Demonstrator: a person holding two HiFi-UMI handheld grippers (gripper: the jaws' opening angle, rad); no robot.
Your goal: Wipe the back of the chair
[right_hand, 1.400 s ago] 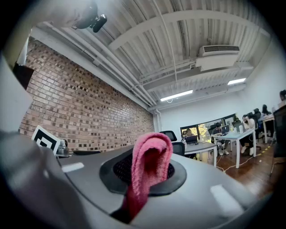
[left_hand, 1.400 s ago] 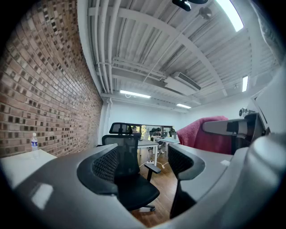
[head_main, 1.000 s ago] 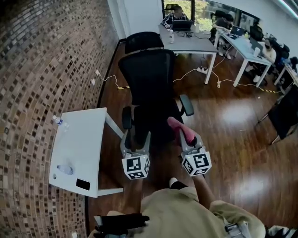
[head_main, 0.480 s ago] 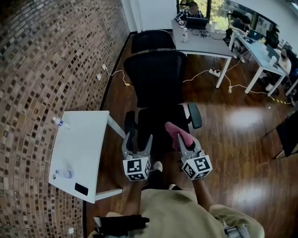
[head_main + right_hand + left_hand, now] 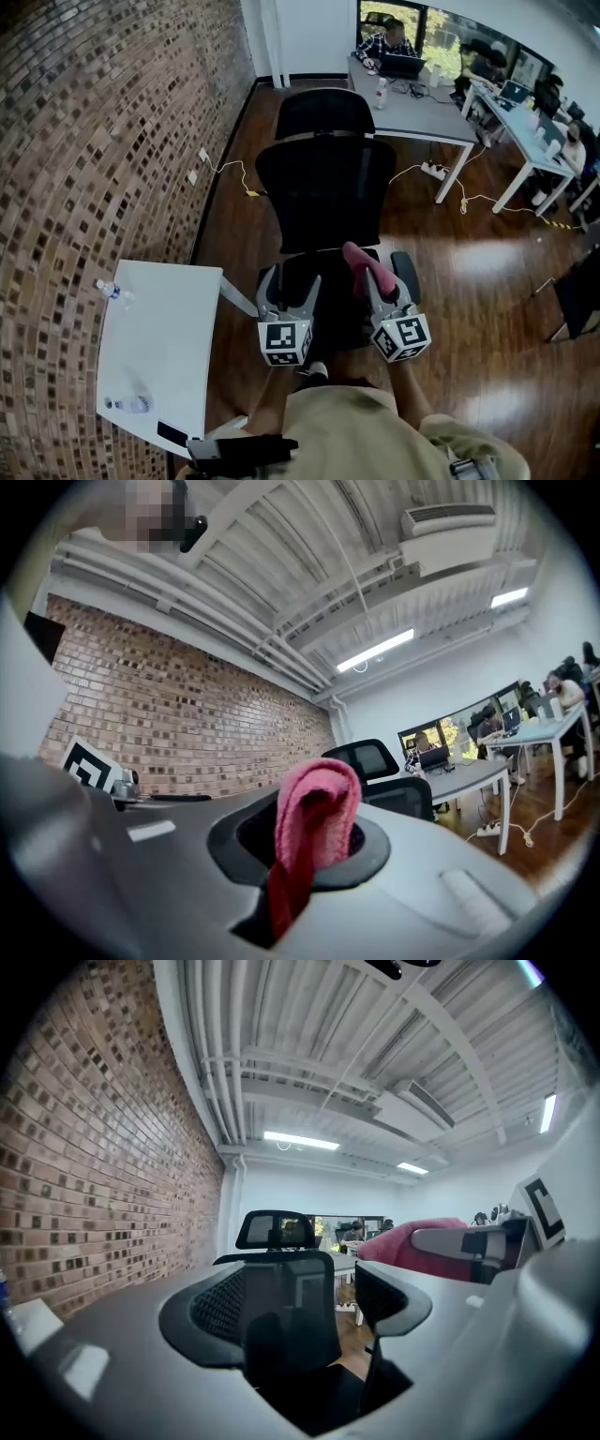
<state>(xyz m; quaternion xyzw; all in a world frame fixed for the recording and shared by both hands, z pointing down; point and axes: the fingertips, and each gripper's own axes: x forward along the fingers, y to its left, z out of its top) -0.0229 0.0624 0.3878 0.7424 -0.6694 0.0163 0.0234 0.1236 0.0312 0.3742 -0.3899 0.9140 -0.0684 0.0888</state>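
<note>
Only in the right gripper view do we see our right claw point(image 5: 309, 855) clamped on the pink cloth point(image 5: 317, 803), the left gripper view has our left claw point(image 5: 298, 1309) just opened wide and empty, and the chair point(image 5: 323, 192) back sits ahead of both, apart.

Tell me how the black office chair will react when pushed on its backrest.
The chair stands free on glossy wood floor, so it probably slides or swivels away. Its thin, mesh-looking backrest likely flexes under pressure.

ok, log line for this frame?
stage: pre-wipe | left tongs: just opened, empty | right tongs: shut on pink cloth | chair back: not yet touched
</note>
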